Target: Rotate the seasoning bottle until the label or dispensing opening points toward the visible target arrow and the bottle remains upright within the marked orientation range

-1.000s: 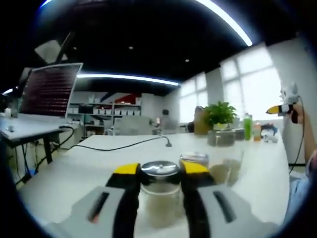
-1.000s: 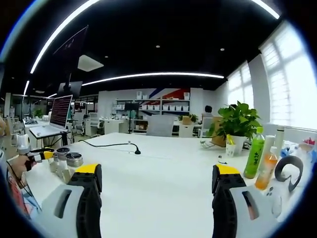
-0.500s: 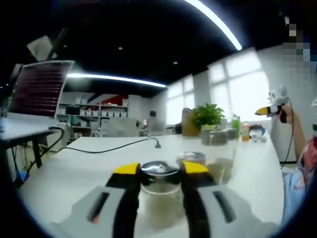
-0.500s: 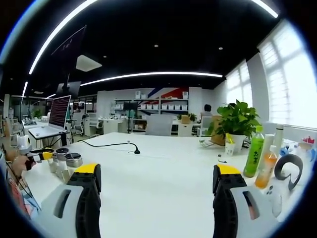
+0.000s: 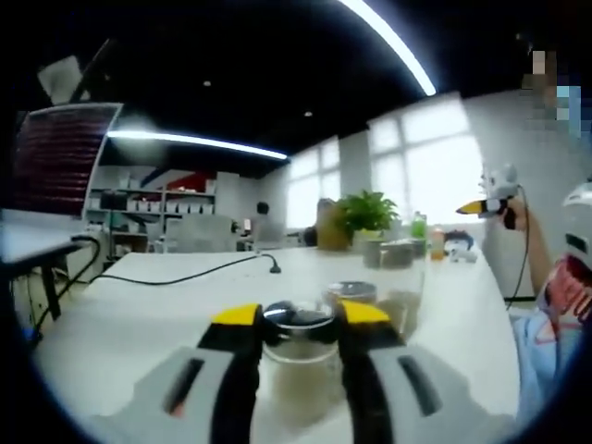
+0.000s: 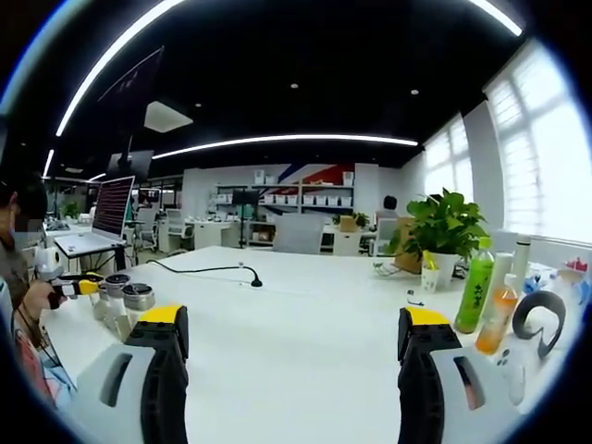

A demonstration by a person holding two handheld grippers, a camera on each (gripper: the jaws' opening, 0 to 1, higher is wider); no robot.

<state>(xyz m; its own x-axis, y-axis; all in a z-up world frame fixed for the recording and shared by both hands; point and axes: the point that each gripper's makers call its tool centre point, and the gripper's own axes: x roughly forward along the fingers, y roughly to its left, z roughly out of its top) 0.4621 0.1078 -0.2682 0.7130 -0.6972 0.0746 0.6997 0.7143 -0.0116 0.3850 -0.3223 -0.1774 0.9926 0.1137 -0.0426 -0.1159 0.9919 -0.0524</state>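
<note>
The white worktop (image 6: 305, 314) carries a potted plant (image 6: 442, 227) and drink bottles (image 6: 477, 282) at its far side, with the seasoning bottle (image 5: 298, 356) standing upright near the person's edge. The left tongs (image 5: 298, 319) are clamped on that bottle just under its metal cap (image 5: 298, 316), so the grasp is made; no arrow or label can be seen, so how much turning is left is unclear. The right tongs (image 6: 294, 338) hang wide apart, holding nothing

You are not getting any readable text here: the screen (image 5: 57, 159) at upper left is showing only blurred lines, and the green bottle (image 6: 475, 289) label at right is too small to read.
</note>
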